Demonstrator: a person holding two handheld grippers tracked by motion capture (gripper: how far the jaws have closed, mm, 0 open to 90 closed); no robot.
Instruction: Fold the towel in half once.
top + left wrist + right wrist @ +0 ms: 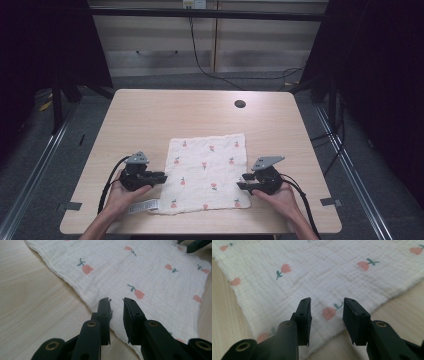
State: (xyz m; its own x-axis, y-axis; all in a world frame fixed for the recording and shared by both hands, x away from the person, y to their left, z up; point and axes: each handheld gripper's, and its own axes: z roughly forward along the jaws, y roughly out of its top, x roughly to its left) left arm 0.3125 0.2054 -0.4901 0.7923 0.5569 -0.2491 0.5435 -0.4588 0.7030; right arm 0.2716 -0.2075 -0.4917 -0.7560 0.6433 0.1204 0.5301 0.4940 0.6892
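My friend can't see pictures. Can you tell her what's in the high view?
A white cloth with little pink flowers lies flat on a wooden table. Two hands hold black grippers at its sides, the left gripper and the right gripper, both open.

Both hands low, left gripper (162,177) and right gripper (242,181) fingers parted, facing inward.

No legible text, even on the cloth's (207,172) white tag (145,205)

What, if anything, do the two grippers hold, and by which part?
Nothing is held. The left gripper and right gripper stand open over opposite edges of the cloth, pads not pressing it.
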